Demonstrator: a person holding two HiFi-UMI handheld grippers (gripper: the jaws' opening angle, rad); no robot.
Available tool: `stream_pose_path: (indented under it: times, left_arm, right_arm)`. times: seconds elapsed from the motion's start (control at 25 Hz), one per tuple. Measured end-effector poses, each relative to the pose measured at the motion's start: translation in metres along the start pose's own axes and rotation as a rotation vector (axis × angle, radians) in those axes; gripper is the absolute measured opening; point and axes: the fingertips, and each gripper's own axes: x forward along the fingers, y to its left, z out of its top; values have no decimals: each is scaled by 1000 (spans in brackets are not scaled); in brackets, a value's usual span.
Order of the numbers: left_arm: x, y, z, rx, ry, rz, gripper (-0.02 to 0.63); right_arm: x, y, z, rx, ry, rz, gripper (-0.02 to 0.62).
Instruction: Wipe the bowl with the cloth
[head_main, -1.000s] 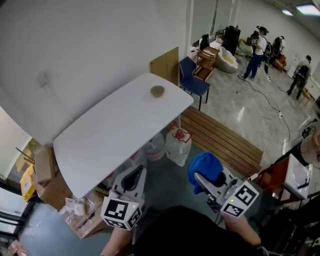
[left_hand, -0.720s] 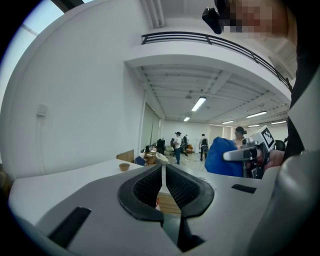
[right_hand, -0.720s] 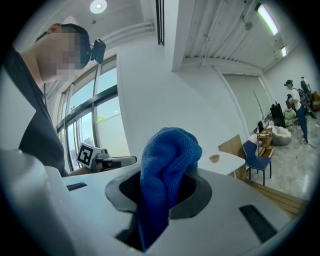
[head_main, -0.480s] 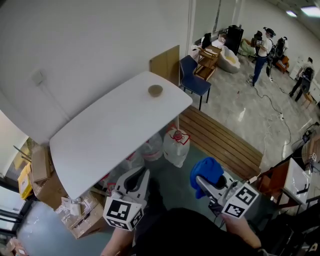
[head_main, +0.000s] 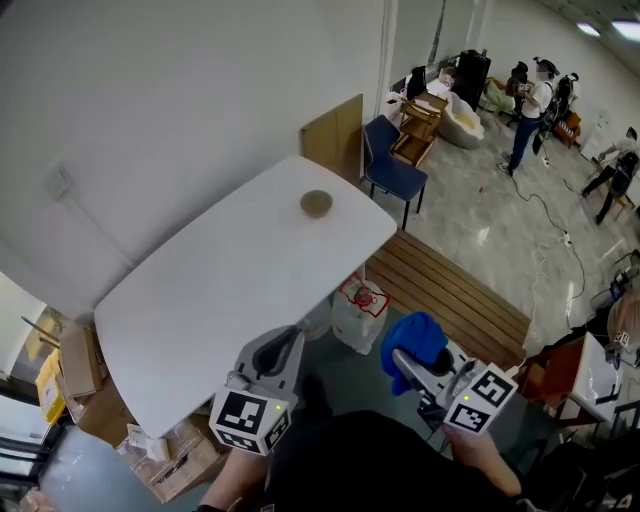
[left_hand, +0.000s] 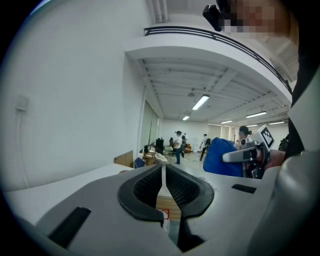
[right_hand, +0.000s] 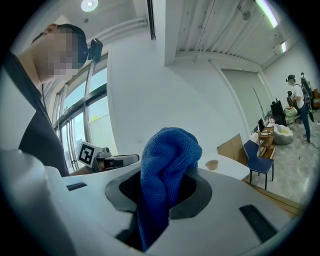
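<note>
Holding that cloth firmly is what matters first. The fingers of your right gripper are clamped on a blue, knobbly-weave microfibre cloth, which bunches above them in a soft rounded wad and trails below in a loose tail. Lead with that wad, so fabric rather than hard plastic meets the bowl.

The fingers of your left gripper are closed to a thin slit with nothing between them. Their inner faces are dark, ribbed rubber set in smooth grey plastic. The bowl looks light, so you will probably want to open this gripper and steady the rim. Otherwise the wipe could push the bowl along the slick top.

Both grippers hang at the lower edge of the head view, short of the counter's near edge and well apart from the target. The small, round, tan bowl sits alone at the upper middle of that view, near the far end of the white, smooth, round-cornered counter. In the right gripper view it shows small, just right of the cloth.

The bowl looks shallow, but its material cannot be told from here. The step in hand, as I judge it, is the approach. Carry both grippers up the frame toward the bowl, bring the cloth down from above, and sweep round the inside with light pressure.
</note>
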Motion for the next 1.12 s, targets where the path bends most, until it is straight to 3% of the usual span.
stream_pose_path:
  times: [0.4,0.68,1.12]
  left_arm:
    - [55,94,21,-5,15,-8,35]
    - [74,154,29,-3,24,0,35]
    - [134,163,27,-32,69,-39,35]
  right_arm:
    - [106,-50,29,13,18,-3,91]
    - [176,-58,43,12,10,29,91]
    - [191,-113,41,75,36,4,91]
